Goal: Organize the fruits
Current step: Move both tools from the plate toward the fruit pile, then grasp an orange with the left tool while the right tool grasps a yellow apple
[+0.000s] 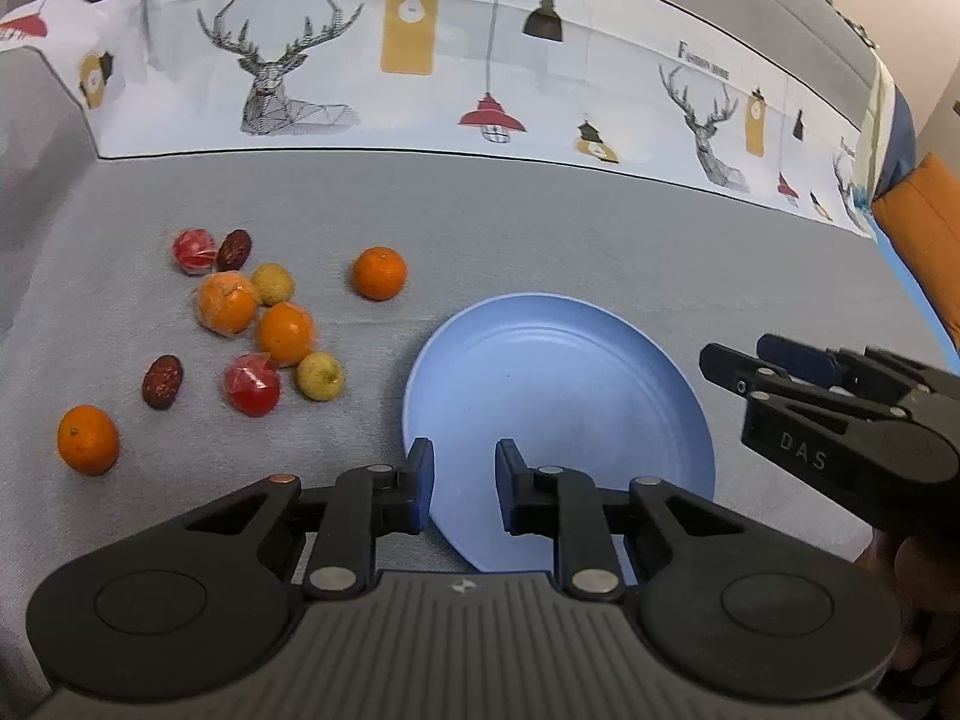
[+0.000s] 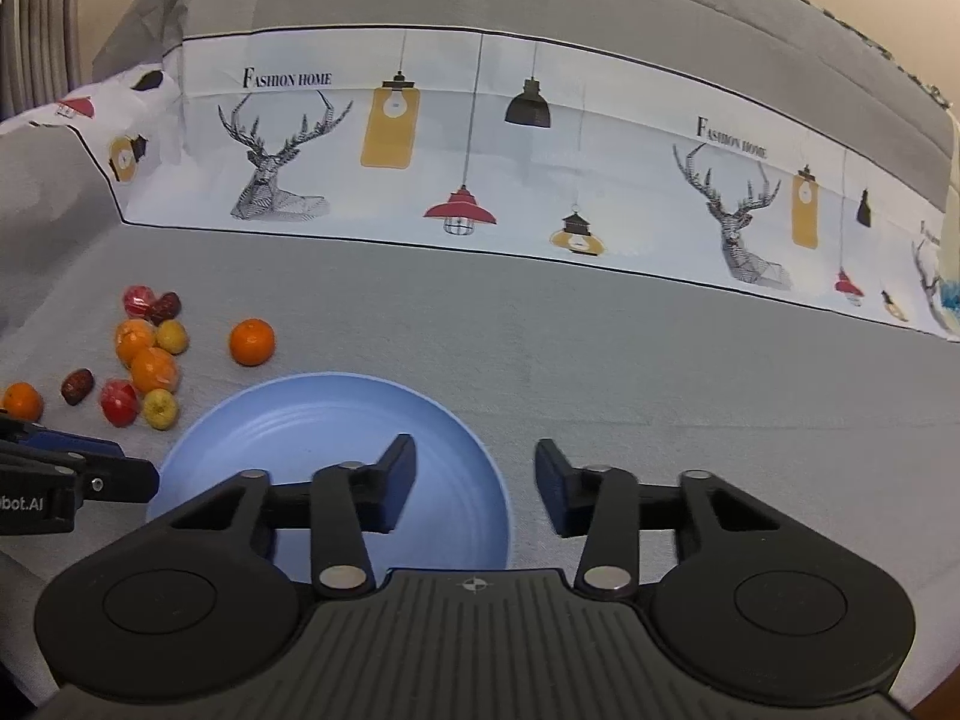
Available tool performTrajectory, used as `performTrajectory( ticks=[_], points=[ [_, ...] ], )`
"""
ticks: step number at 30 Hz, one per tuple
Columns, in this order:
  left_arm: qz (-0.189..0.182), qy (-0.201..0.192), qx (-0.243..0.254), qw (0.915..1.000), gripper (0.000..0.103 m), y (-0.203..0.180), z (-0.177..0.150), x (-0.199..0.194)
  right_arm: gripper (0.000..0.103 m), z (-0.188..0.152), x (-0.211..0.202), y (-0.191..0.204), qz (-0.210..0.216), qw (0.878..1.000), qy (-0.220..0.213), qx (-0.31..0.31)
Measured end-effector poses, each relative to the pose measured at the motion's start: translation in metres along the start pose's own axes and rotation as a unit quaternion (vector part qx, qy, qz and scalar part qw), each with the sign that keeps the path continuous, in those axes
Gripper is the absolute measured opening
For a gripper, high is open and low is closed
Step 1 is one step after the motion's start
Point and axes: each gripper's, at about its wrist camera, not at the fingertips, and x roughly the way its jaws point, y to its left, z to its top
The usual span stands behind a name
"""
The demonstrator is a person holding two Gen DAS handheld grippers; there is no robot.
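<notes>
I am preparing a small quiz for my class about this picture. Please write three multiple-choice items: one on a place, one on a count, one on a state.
1. Where does the fruit lie, in the left wrist view?
A. On the plate
B. On the grey cloth, left of the plate
C. On the grey cloth, right of the plate

2. How many oranges are there?
A. Two
B. Four
C. Six

3. In what state is the plate?
A. Empty
B. Full of fruit
C. Upside down

Answers:
1 B, since every fruit rests on the cloth to the left of the plate's rim.
2 B, since one orange lies alone at the back, two sit in the group, and one lies nearest on the left.
3 A, since its blue hollow faces up and holds nothing.
</notes>
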Motion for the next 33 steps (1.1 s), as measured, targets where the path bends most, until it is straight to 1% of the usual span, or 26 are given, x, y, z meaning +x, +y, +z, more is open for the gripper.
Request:
performTrajectory(
  ticks=[3, 4, 5, 6, 7, 11, 13, 14, 16, 19, 22, 23, 24, 26, 28, 32, 33],
  points=[
    [0.008, -0.005, -0.02, 0.9997, 0.024, 0.011, 0.004, -0.003, 0.037, 0.003, 0.0, 0.002, 0.012, 1.0, -0.003, 0.009],
    [0.015, -0.009, -0.029, 0.9994, 0.024, 0.015, 0.006, -0.004, 0.037, 0.004, -0.001, 0.004, 0.015, 1.0, -0.005, 0.009],
    [0.031, -0.017, -0.046, 0.9983, 0.024, 0.025, 0.009, -0.006, 0.037, 0.005, -0.001, 0.007, 0.019, 1.0, -0.008, 0.011],
    [0.033, -0.018, -0.05, 0.998, 0.024, 0.028, 0.01, -0.007, 0.037, 0.006, -0.002, 0.009, 0.023, 1.0, -0.009, 0.012],
    [0.046, -0.023, -0.075, 0.9958, 0.024, 0.042, 0.014, -0.009, 0.037, 0.007, -0.002, 0.012, 0.029, 0.999, -0.01, 0.014],
    [0.077, -0.024, -0.138, 0.9871, 0.024, 0.081, 0.022, -0.012, 0.037, 0.012, -0.005, 0.026, 0.06, 0.998, -0.017, 0.024],
    [0.088, -0.021, -0.169, 0.9815, 0.024, 0.096, 0.02, -0.013, 0.037, 0.014, -0.007, 0.035, 0.084, 0.996, -0.021, 0.031],
    [0.089, -0.021, -0.192, 0.9771, 0.024, 0.109, 0.02, -0.014, 0.037, 0.015, -0.007, 0.041, 0.096, 0.995, -0.023, 0.031],
    [0.088, -0.019, -0.211, 0.9734, 0.024, 0.114, 0.018, -0.016, 0.037, 0.019, -0.007, 0.048, 0.128, 0.991, -0.025, 0.039],
    [0.105, -0.021, -0.231, 0.9672, 0.027, 0.124, 0.019, -0.018, 0.037, 0.023, -0.004, 0.066, 0.163, 0.986, -0.024, 0.032],
    [0.129, -0.019, -0.247, 0.9602, 0.034, 0.13, 0.015, -0.016, 0.037, 0.024, -0.001, 0.085, 0.186, 0.982, -0.02, 0.016],
    [0.141, -0.02, -0.255, 0.9564, 0.045, 0.132, 0.013, -0.016, 0.037, 0.024, 0.001, 0.092, 0.191, 0.981, -0.021, 0.008],
    [0.148, -0.022, -0.259, 0.9544, 0.053, 0.134, 0.013, -0.015, 0.037, 0.025, 0.005, 0.099, 0.193, 0.981, -0.02, -0.001],
    [0.166, -0.022, -0.27, 0.9483, 0.055, 0.14, 0.01, -0.015, 0.037, 0.028, 0.011, 0.112, 0.197, 0.98, -0.015, -0.015],
    [0.173, -0.02, -0.273, 0.9461, 0.055, 0.144, 0.012, -0.012, 0.037, 0.03, 0.022, 0.123, 0.2, 0.979, -0.006, -0.026],
    [0.185, -0.007, -0.269, 0.9452, 0.056, 0.145, 0.008, -0.003, 0.038, 0.035, 0.045, 0.14, 0.191, 0.981, 0.008, -0.036],
    [0.187, -0.006, -0.268, 0.945, 0.058, 0.145, 0.007, -0.002, 0.038, 0.037, 0.051, 0.144, 0.188, 0.981, 0.012, -0.035]
  ],
)
